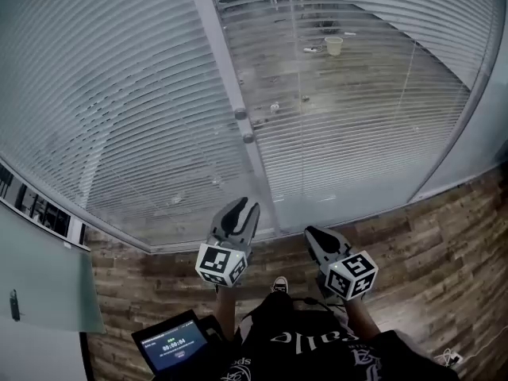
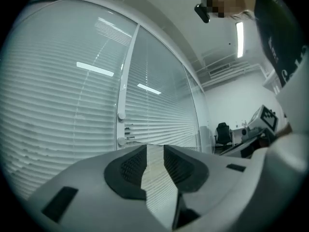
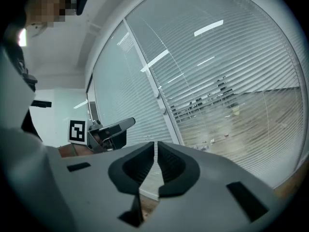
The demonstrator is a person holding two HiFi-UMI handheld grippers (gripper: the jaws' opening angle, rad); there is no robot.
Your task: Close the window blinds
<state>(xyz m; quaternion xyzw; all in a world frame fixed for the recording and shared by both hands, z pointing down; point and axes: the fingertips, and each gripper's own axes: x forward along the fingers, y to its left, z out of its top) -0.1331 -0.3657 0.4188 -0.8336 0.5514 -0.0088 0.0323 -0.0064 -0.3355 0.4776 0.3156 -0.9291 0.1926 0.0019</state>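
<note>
Horizontal window blinds (image 1: 119, 101) cover two glass panes on either side of a white upright post (image 1: 226, 62). The left pane's slats look nearly flat and pale. Through the right pane's slats (image 1: 357, 117) I see the room beyond. Two round knobs (image 1: 240, 113) sit on the post, and they also show in the left gripper view (image 2: 121, 116). My left gripper (image 1: 238, 213) is raised toward the foot of the post, short of the blinds, open with nothing between its jaws (image 2: 155, 151). My right gripper (image 1: 317, 240) hangs lower to the right, shut and empty (image 3: 156, 146).
Wood-plank floor (image 1: 444, 244) runs under the window. A screen device (image 1: 173, 344) is at my lower left, next to a pale panel (image 1: 40, 284). A cup (image 1: 334, 45) lies beyond the glass. An office chair (image 2: 222, 132) and desk stand to the right.
</note>
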